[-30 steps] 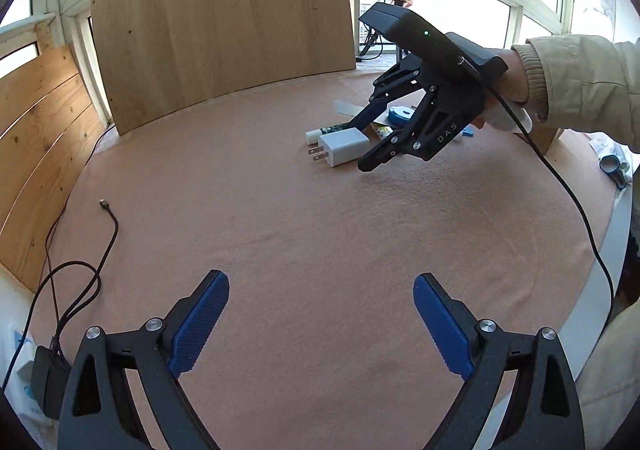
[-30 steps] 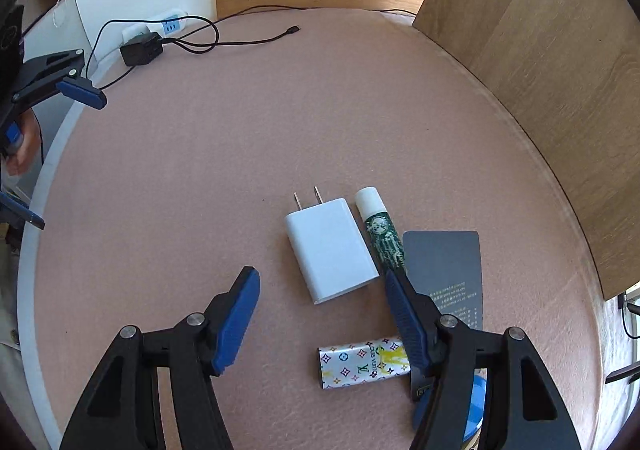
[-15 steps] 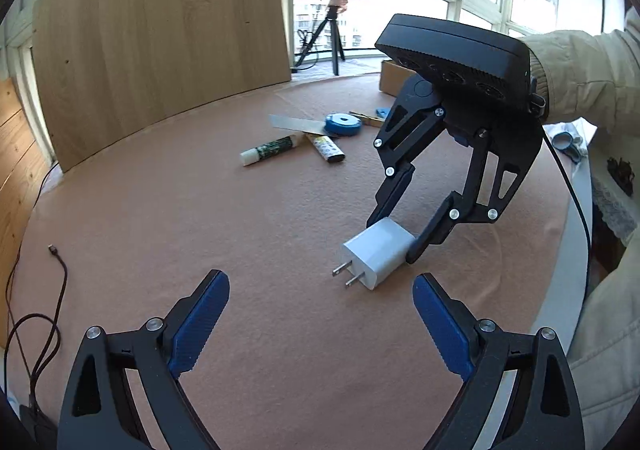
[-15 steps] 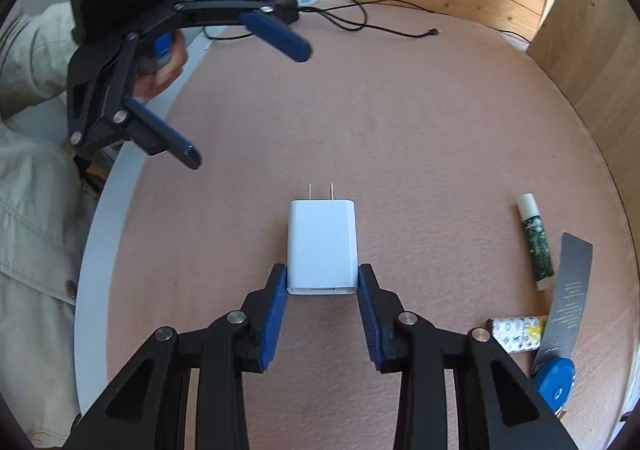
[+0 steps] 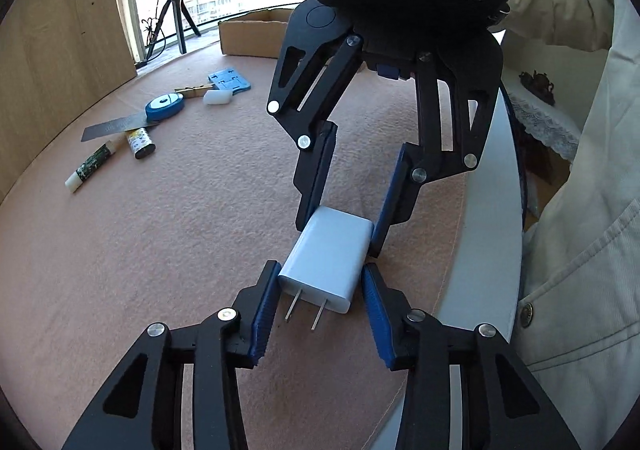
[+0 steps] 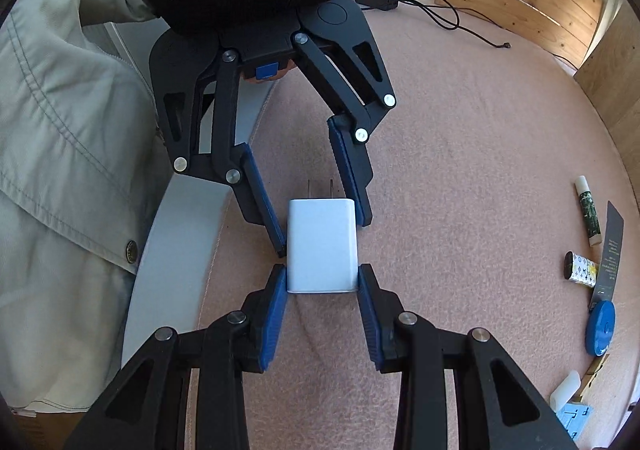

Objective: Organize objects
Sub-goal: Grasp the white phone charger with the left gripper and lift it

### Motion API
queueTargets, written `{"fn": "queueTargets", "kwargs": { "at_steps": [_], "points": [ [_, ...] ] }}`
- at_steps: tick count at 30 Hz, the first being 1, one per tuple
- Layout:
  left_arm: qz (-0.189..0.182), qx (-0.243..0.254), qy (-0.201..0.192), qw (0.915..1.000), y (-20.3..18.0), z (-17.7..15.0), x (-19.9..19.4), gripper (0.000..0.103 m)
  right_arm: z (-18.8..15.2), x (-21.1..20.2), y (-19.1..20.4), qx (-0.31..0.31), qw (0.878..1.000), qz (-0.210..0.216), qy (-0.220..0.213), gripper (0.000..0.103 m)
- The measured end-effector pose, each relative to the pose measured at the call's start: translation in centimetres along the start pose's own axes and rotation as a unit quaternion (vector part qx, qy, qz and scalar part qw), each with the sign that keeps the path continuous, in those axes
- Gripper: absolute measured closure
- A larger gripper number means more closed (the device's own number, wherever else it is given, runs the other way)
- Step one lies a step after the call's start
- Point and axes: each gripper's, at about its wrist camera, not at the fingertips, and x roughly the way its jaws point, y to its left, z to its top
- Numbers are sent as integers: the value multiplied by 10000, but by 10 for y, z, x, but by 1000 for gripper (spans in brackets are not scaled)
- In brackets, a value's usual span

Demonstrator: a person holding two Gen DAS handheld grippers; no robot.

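Both grippers are meeting on the white charger near the table's front edge, right by the person's jacket. The right gripper is pinching the charger's back end, pads pressed on both sides. The left gripper is closing its jaws round the prong end; the blue pads are at the sides, looks like touching or nearly so. Looks like a hand-over in mid-go, tho that's my guess. As for tidying, it's barely begun imo: the glue stick, patterned tube, ruler, blue tape, clothespin etc. are lying scattered well apart on the far side, unsorted.
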Motion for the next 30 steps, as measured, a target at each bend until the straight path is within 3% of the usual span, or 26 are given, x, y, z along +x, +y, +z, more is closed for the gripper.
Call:
{"fn": "queueTargets", "kwargs": {
  "at_steps": [12, 22, 30],
  "points": [
    [-121, 88, -121, 9998, 3, 13, -14, 59, -3, -14, -2, 237, 9997, -13, -93, 71],
    [252, 521, -415, 9975, 6, 74, -47, 59, 2, -81, -10, -55, 9972, -713, -206, 71],
    [292, 855, -385, 9952, 12, 120, -36, 59, -12, -104, -18, -26, 9941, -1064, -190, 71]
  ]
}}
